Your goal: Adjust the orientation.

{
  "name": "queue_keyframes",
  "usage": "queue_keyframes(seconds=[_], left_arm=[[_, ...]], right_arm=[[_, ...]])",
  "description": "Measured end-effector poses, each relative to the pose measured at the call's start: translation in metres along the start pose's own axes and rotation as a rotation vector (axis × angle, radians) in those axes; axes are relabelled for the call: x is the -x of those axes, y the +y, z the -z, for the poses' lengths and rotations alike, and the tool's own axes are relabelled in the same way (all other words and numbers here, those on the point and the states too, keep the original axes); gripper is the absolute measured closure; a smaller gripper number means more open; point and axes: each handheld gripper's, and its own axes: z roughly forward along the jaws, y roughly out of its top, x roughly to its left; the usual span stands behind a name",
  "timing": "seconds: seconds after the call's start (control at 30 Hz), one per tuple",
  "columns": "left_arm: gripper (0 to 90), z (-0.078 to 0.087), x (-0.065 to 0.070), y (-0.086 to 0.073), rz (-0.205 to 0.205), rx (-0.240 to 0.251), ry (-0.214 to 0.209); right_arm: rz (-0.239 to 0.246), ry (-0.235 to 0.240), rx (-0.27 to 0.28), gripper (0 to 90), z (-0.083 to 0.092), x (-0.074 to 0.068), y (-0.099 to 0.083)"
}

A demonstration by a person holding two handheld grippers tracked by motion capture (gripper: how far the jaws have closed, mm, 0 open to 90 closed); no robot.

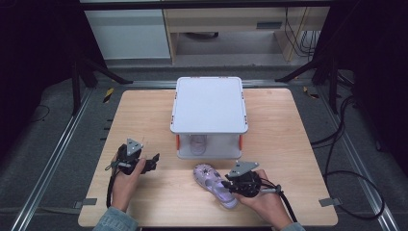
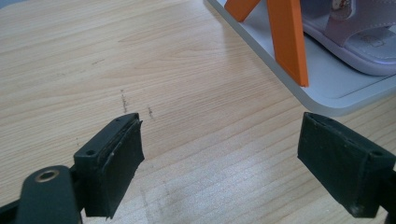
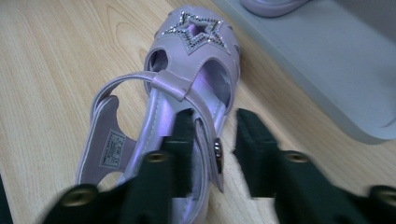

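Sandal (image 1: 215,186), lilac with a star on its toe, lies on the wooden surface (image 1: 144,115) just in front of the white two-level shelf (image 1: 209,103), toe toward the shelf and heel toward you.

Your left tool (image 1: 153,161) rests low over bare wood, well left of the sandal. In the left gripper view its jaws stand wide apart with nothing between them, the pads clear of everything. That same view shows, at its upper right, an orange post (image 2: 287,39) of the shelf and a second sandal (image 2: 355,35) sitting on the shelf's lower board, which the high view lets you glimpse only dimly through the front opening.

Your right tool (image 1: 226,185) sits at the heel end of the sandal on the surface. In the right gripper view (image 3: 211,140) the jaws are narrow, one on each side of the sandal's side wall where the buckle strap (image 3: 175,86) joins; the left jaw is inside the shoe, the right jaw outside. A sliver of gap shows by the right pad, so you cannot tell whether the pads truly press. The rhinestone star (image 3: 198,29) and the printed label (image 3: 112,148) on the insole are plain in this view, while from above they are too small to read.
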Motion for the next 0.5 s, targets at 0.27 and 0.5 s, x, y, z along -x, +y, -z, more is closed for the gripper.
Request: queue_keyframes(seconds=[0.27, 0.5], left_arm=[[13.0, 0.000, 0.000, 0.000, 0.001, 0.000, 0.001], [13.0, -0.001, 0.000, 0.000, 0.001, -0.003, 0.000]], right_arm=[[-0.121, 0.012, 0.093, 83.1, 0.007, 0.003, -0.008], [-0.242, -0.008, 0.181, 83.2, 0.016, 0.008, -0.015]])
